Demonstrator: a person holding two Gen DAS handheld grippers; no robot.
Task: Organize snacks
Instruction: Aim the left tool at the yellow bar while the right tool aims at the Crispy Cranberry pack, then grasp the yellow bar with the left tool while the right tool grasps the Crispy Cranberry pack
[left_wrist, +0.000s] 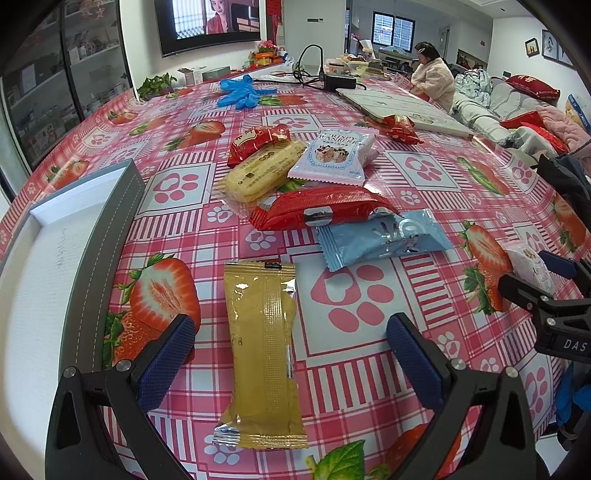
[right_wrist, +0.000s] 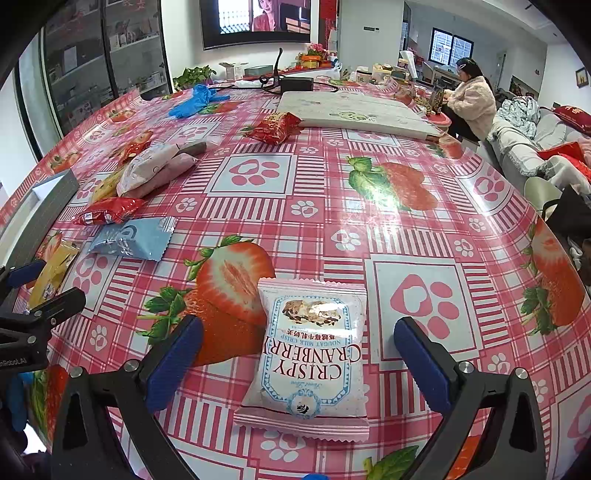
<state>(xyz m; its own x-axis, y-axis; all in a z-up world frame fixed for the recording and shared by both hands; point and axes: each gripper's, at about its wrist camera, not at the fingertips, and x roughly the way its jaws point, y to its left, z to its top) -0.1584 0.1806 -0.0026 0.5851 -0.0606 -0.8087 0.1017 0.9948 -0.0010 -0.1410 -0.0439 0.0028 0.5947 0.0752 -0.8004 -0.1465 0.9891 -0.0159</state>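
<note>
grippers wide: left (left_wrist: 291, 354) straddles gold packet (left_wrist: 264, 354), right (right_wrist: 299, 354) perhaps cranberry packet (right_wrist: 308, 354).

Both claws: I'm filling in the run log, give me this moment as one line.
left claw open around yellow packet | right claw open around cranberry packet | both packets on table

On the table (left_wrist: 424, 173), a gold wafer packet (left_wrist: 264, 354) lies between the left gripper's (left_wrist: 291, 354) spread fingers, with a storage box (left_wrist: 55, 258) to its left. Beyond it lie a foil-ended packet (left_wrist: 384, 236), then a long snack bar (left_wrist: 321, 210), then rice crackers (left_wrist: 258, 171) beside a nougat packet (left_wrist: 334, 155). A cranberry nougat crisp packet (right_wrist: 310, 354) lies between the right gripper's (right_wrist: 299, 358) fingers.
</note>
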